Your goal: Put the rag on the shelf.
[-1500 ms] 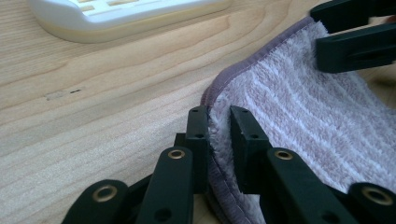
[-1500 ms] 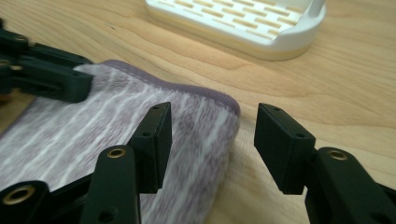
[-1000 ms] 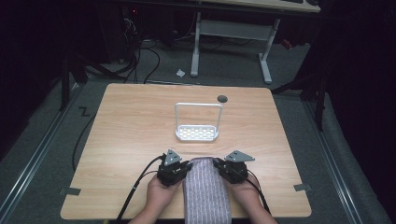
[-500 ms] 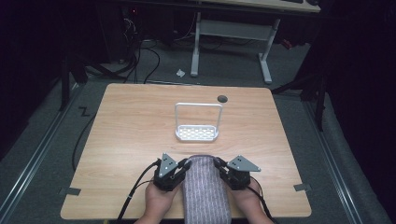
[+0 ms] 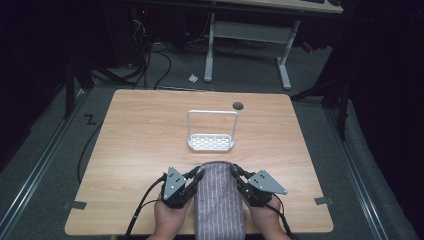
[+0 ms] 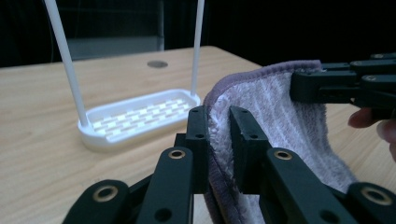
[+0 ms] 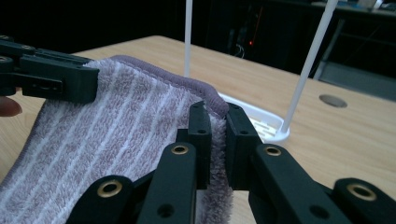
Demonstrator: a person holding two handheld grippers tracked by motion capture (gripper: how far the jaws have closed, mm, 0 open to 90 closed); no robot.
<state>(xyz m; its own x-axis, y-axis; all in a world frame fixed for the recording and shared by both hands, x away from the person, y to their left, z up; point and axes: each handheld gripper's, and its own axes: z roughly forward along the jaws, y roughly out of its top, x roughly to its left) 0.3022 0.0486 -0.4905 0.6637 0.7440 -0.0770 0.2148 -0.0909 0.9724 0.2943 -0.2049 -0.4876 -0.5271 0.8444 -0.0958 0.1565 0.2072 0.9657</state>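
Wooden table [image 5: 140,150] near edge: left gripper [image 5: 196,176] and right gripper [image 5: 236,174] each clamped on a far corner of the striped purple towel [image 5: 219,200], grasp done, hanging it over white rack [image 5: 211,131] not yet done

A wooden table [image 5: 140,145] bears a white rack [image 5: 211,142].

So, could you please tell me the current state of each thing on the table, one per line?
Towel: striped, far edge lifted off the table, gripped at both far corners.
Left gripper: jaws shut on the towel's left corner.
Right gripper: jaws shut on the towel's right corner.
White rack: upright, empty, beyond the towel.
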